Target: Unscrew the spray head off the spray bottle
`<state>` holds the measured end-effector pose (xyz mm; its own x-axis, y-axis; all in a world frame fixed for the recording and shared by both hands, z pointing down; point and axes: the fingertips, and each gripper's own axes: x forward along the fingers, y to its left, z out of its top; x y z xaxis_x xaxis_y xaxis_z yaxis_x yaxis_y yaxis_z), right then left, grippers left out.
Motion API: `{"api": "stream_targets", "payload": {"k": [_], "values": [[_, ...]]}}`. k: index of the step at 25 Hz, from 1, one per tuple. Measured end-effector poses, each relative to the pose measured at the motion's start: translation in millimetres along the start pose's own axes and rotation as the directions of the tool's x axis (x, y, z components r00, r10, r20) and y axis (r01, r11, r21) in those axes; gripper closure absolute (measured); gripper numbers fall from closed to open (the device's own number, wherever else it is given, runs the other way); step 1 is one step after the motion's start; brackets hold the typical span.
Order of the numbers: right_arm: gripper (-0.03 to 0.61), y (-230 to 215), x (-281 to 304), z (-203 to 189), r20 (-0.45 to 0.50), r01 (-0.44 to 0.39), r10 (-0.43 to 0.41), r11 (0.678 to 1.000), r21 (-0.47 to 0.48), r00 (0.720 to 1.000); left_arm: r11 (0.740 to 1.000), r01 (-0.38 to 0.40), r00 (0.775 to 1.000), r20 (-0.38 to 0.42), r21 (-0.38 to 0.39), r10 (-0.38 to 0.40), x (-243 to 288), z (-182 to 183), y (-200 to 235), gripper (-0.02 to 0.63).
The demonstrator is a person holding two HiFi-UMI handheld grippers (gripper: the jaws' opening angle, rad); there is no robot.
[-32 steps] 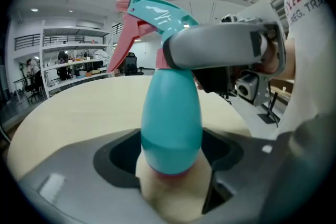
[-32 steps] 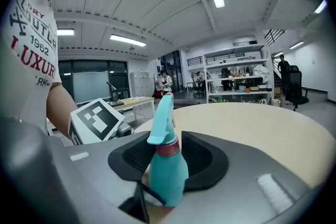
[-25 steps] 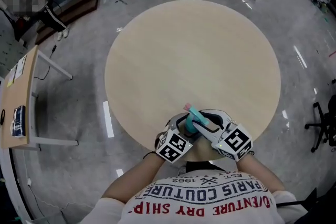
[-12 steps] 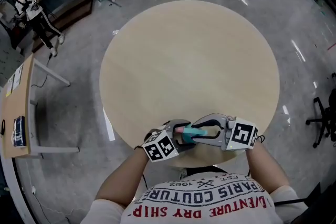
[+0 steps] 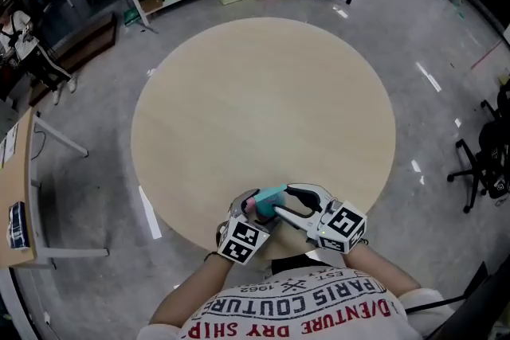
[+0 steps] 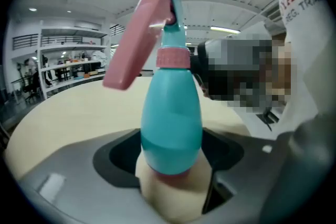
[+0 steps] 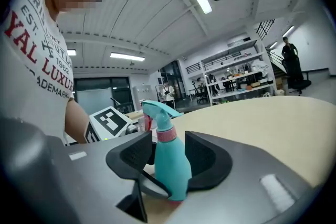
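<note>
The small teal plastic spray bottle (image 5: 269, 197) is held at the near edge of the round pale wooden desk (image 5: 263, 91), right in front of the person. The pink trigger head (image 6: 137, 44) is still screwed onto it. The left tongs (image 6: 170, 152) are clamped on the bottle's lower body. The right tongs (image 7: 167, 156) have just been opening. The bottle stands between their dark pads, which flank the pink collar (image 7: 166, 135) without pressing on it.
</note>
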<state>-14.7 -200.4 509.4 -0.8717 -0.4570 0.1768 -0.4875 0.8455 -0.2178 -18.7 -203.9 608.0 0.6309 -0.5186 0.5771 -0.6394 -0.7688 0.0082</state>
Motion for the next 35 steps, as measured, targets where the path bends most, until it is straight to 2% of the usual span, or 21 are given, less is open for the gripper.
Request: {"api": "stream_targets", "payload": {"k": [3, 6, 8, 12, 14, 17, 19, 22, 25, 28, 30, 35], "values": [[0.397, 4.0, 4.2, 1.3, -0.015, 0.035, -0.036, 0.999, -0.035, 0.999, 0.997, -0.069, 0.998, 0.000, -0.044, 0.069, 2.9, 3.3, 0.3, 0.261], [0.398, 5.4, 4.7, 11.8, -0.026, 0.084, -0.087, 0.992, -0.094, 0.996, 0.993, -0.096, 0.995, 0.007, -0.066, 0.096, 0.4, 11.6, -4.0, 0.261], [0.442, 10.4, 9.8, 16.5, -0.030, 0.106, -0.110, 0.987, -0.118, 0.993, 0.992, -0.104, 0.995, 0.004, -0.074, 0.105, -10.4, 11.3, -2.9, 0.261], [0.443, 17.9, 21.3, 10.3, -0.045, 0.057, -0.064, 0.989, -0.133, 0.997, 0.994, -0.094, 0.996, -0.005, -0.059, 0.094, -17.9, -1.0, 3.8, 0.261], [0.445, 9.6, 12.2, 2.4, -0.055, 0.011, -0.019, 0.990, -0.140, 0.998, 0.998, -0.049, 0.999, -0.001, -0.026, 0.049, -4.7, -1.2, -3.7, 0.261], [0.446, 2.6, -2.0, -4.9, -0.082, -0.095, 0.084, 0.986, -0.139, 0.993, 0.997, 0.057, 0.998, -0.002, 0.049, -0.057, 8.7, 0.2, -17.2, 0.261], [0.446, 6.0, -5.0, -6.1, -0.115, -0.184, 0.168, 0.972, -0.148, 0.979, 0.985, 0.135, 0.991, -0.013, 0.103, -0.134, 7.3, -0.7, -22.1, 0.261], [0.448, 12.3, -7.6, -8.6, -0.173, -0.301, 0.273, 0.939, -0.166, 0.946, 0.955, 0.241, 0.971, -0.054, 0.174, -0.235, 4.0, -3.5, -27.6, 0.261], [0.446, 12.2, -8.1, -5.5, -0.179, -0.344, 0.314, 0.923, -0.171, 0.932, 0.938, 0.289, 0.957, -0.075, 0.190, -0.279, 4.3, -2.4, -29.2, 0.260], [0.424, 9.4, -8.8, 0.2, -0.144, -0.295, 0.273, 0.942, -0.162, 0.951, 0.949, 0.268, 0.963, -0.047, 0.168, -0.264, 5.2, 2.3, -30.2, 0.259], [0.329, 8.5, -10.5, 0.4, -0.106, -0.246, 0.232, 0.960, -0.136, 0.967, 0.959, 0.233, 0.972, -0.025, 0.159, -0.232, 6.3, 3.1, -30.9, 0.260], [0.324, 2.1, -11.2, 0.2, -0.056, -0.088, 0.080, 0.986, -0.144, 0.995, 0.991, 0.101, 0.995, 0.004, 0.084, -0.101, 7.8, 6.1, -19.9, 0.259]]}}
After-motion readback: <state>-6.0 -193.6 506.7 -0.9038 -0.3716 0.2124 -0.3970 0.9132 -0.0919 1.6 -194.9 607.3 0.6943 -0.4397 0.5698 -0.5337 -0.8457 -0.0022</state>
